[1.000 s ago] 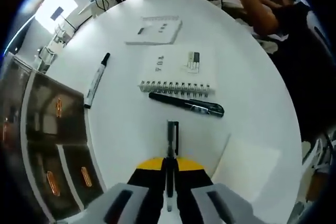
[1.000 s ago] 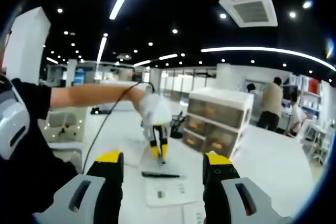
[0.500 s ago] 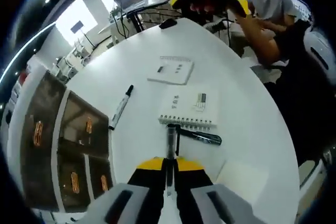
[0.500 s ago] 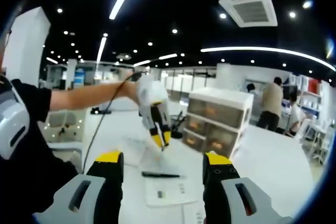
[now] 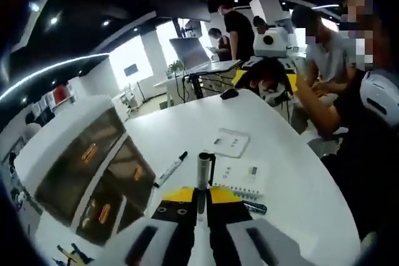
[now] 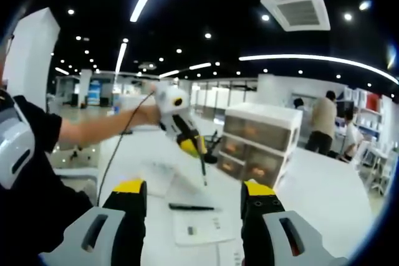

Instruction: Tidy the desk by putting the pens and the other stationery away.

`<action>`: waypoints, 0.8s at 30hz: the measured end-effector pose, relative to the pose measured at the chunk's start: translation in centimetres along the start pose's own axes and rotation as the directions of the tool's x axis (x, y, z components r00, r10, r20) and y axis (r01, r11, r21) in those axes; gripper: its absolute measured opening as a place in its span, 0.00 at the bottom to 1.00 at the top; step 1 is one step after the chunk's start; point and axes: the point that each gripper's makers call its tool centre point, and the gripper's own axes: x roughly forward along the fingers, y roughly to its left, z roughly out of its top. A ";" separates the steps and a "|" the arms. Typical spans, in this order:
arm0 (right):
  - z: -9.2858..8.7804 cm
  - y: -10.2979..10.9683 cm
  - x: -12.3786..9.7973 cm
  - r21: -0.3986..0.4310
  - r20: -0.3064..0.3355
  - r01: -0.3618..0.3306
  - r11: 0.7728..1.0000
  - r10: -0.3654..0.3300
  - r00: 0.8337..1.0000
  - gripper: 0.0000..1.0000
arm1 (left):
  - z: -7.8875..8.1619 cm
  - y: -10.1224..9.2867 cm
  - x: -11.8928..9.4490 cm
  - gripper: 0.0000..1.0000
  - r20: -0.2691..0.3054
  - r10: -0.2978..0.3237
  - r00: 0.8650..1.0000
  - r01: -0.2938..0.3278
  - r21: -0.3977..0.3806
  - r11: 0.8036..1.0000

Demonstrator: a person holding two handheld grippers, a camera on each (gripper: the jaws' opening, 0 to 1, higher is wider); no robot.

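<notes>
Bright open-plan office under strip lights and ceiling spots, with a round, smooth white table (image 5: 293,179) in front. Left gripper (image 5: 201,207) closed tight on a slim pen (image 5: 203,175), grey barrel with a dark clip, lifted clear of the table and pointing toward the drawer unit (image 5: 87,166); seen from the right gripper view as the same gripper (image 6: 190,147) raised in the air with the pen (image 6: 202,169) slanting down from it, just beside the drawer unit (image 6: 259,135). Right gripper (image 6: 190,216) wide open, nothing between its jaws, held back near the body. Judged early in the job: one pen in hand and not yet stowed; left lying on the table a white-bodied marker (image 5: 169,169) with black cap, a black pen (image 5: 252,207) against a spiral-bound notebook (image 5: 240,175), and a flat white card or pad (image 5: 230,142) farther off. Drawer unit boxy, white-framed, with smoky translucent fronts and orange handles; all drawers look shut, so probably one to open first. Pens thin, hard and round, likely to roll on the slick top.
</notes>
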 end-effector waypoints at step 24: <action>-0.2 0.3 0.4 -0.002 -0.016 -0.005 1.000 0.005 1.000 0.58 | 0.3 1.8 -9.7 0.06 0.290 0.300 0.909 -0.241 -0.223 0.945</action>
